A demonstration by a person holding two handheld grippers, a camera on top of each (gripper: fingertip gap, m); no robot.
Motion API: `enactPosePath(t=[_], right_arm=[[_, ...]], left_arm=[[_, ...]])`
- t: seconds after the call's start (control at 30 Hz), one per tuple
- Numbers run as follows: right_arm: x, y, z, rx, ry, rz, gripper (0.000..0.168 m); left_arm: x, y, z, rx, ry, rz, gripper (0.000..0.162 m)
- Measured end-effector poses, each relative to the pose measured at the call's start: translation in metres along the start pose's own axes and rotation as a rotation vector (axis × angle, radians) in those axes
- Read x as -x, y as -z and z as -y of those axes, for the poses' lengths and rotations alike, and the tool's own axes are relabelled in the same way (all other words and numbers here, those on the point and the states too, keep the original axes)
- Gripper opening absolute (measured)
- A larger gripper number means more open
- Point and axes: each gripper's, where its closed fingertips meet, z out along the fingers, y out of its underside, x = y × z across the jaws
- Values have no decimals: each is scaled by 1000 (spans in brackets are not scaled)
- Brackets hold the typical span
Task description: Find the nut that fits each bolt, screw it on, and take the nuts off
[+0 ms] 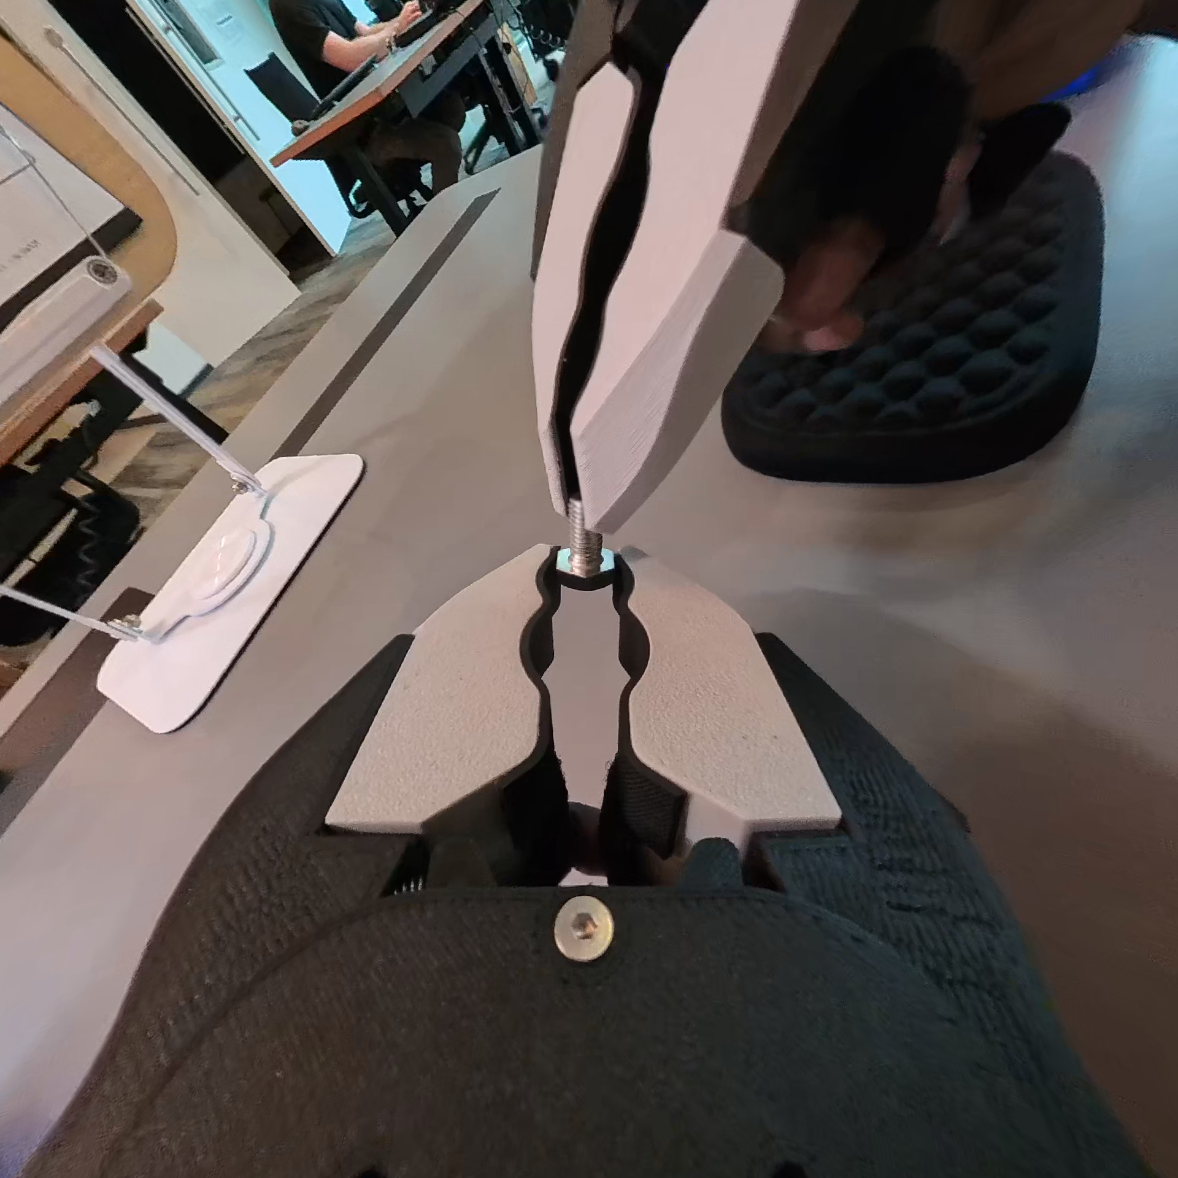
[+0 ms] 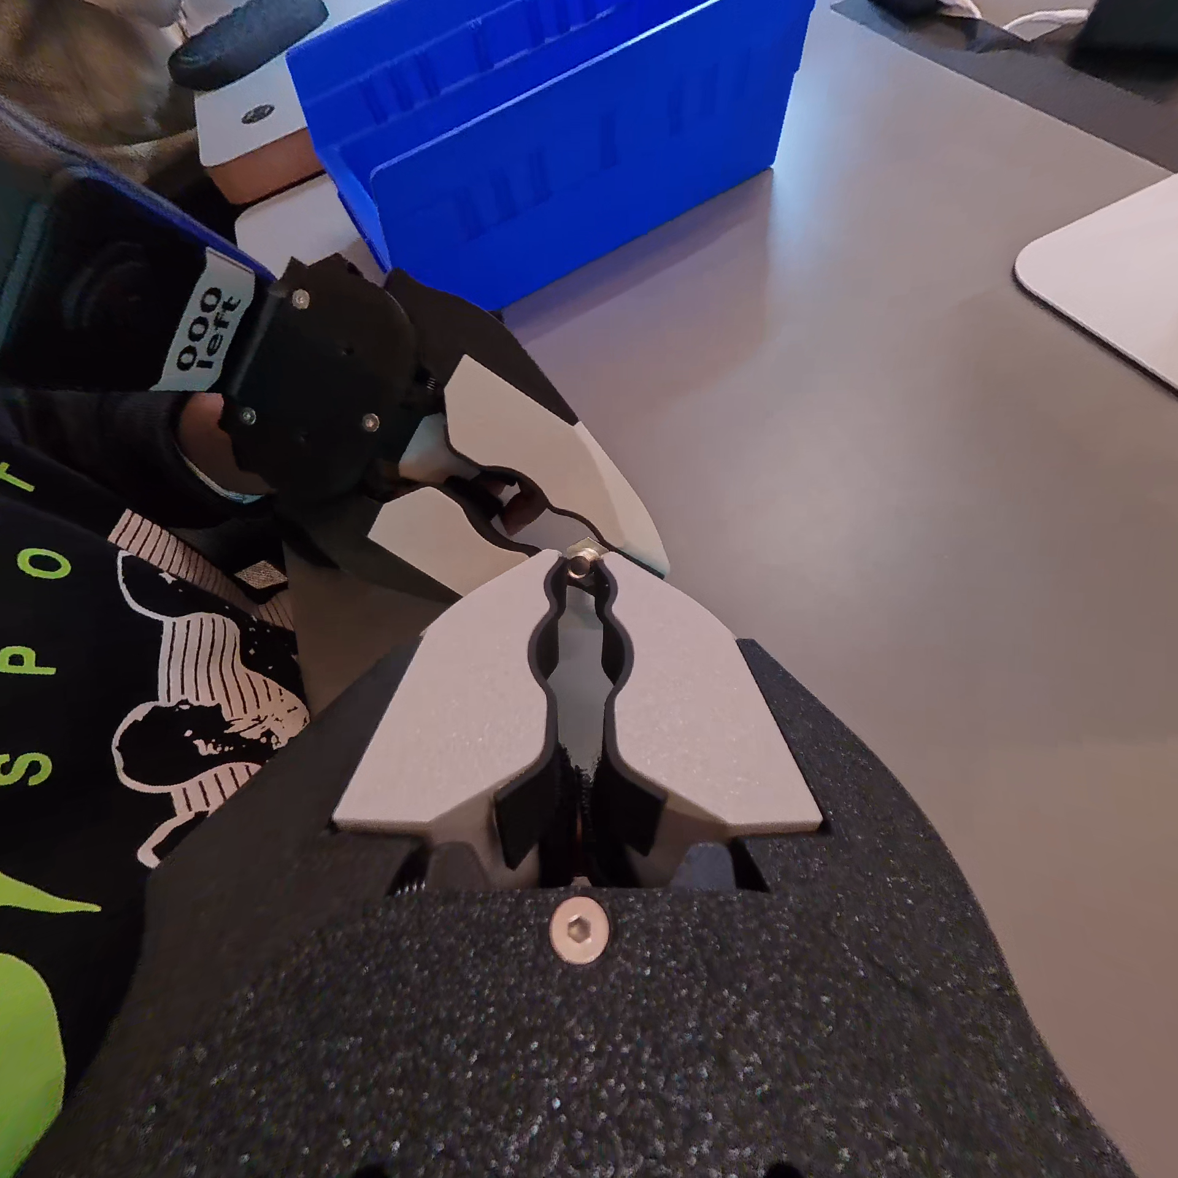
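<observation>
Silver metal catches the light right where the two tools meet: a small hexagonal steel nut sits pinched between the tips of the left gripper, whose pale grey fingers with black wavy inner pads are drawn in tight around it. Threaded into that nut is a short silver bolt, and its upper end disappears between the closed tips of the right gripper, which reaches in from the far side at a steep angle. So each tool has a firm hold — left on the nut, right on the bolt — and the pair hangs above the smooth grey tabletop rather than resting on it.

From the right wrist view the same joint shows end-on: the right gripper clamps the bolt, with the nut just past it, held by the left gripper, which comes in from the left side. A gloved hand holds that tool's black body.

Behind them stands a bright blue plastic bin with ribbed walls. A black mesh-textured oval pad lies on the table well apart from the grippers, and a flat white stand base sits off to the side — near the table's edge.
</observation>
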Motion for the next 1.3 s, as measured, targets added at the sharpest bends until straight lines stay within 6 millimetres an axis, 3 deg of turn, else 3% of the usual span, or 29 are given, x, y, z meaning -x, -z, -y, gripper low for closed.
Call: enactPosePath(t=[0.83, 0.93, 0.97, 1.03, 1.1, 1.2, 1.3], right_arm=[[-1, 3, 2, -40, 0, -2, 9], [-8, 18, 6, -74, 31, -40, 37], [-13, 28, 4, -75, 44, -61, 40], [-23, 51, -12, -1, 94, -105, 39], [-30, 77, -44, 169, 129, -133, 41], [-40, 112, -102, 491, 58, -183, 73], [-39, 117, -125, 584, 106, -149, 55]], left_arm=[[-1, 2, 2, -20, 46, -30, 15], [-1, 2, 1, -18, 96, -49, 15], [0, 3, 0, -18, 118, -55, 15], [2, 4, -1, -25, 180, -70, 15], [4, 4, -2, -27, 228, -83, 15], [3, 4, -2, -21, 240, -97, 15], [-3, 2, -5, 4, 204, -110, 15]])
